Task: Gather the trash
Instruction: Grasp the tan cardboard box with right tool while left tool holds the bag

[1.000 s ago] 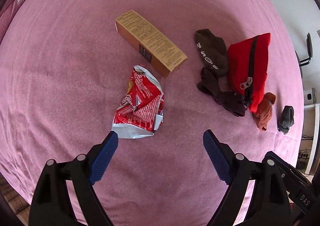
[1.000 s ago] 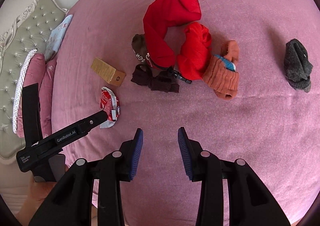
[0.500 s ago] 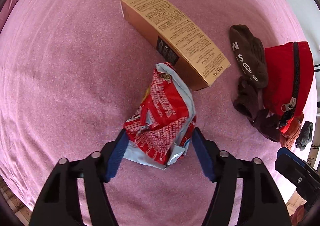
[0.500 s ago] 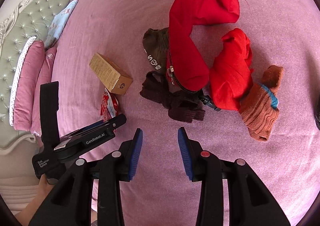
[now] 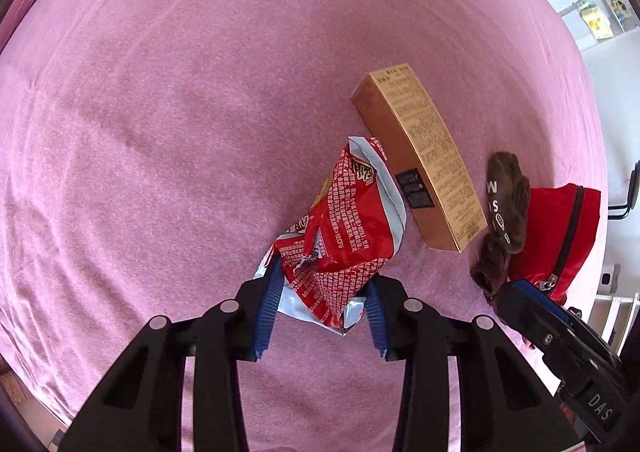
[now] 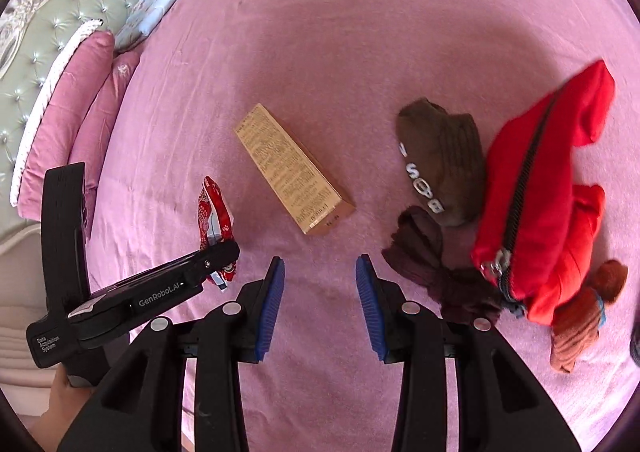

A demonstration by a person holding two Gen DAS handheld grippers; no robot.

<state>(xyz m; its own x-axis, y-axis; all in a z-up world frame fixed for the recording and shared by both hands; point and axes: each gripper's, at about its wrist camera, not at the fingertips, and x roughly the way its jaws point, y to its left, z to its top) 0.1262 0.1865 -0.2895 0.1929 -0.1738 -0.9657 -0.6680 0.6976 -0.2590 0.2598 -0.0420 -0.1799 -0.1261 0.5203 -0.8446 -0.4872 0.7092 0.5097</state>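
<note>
The left tongs (image 5: 320, 308) are clenched on the lower end of a crumpled red-and-silver foil snack wrapper (image 5: 344, 228), whose bottom edge is partly hidden behind the blue pads; whether the wrapper's upper end touches the pink bedspread (image 5: 180, 112) cannot be told. In the right wrist view the same wrapper (image 6: 214, 208) shows edge-on, its lower part covered by the black body of the left tongs (image 6: 224, 256). Just beside the wrapper lies a long tan cardboard box with fine print (image 5: 424, 172), flat on the bed; the print is too small to read. The right tongs (image 6: 320, 296) are released, pads apart above bare bedspread, gripping nothing. To their right a brown sock with white letters (image 6: 440, 160), a dark maroon sock (image 6: 420, 252) and a red zippered fabric pouch (image 6: 532, 204) overlap in a heap, and an orange knitted sock (image 6: 580, 328) is partly tucked beneath the pouch. Pink pillows (image 6: 80, 104) lean against a green tufted headboard (image 6: 60, 12) at the upper left.
</note>
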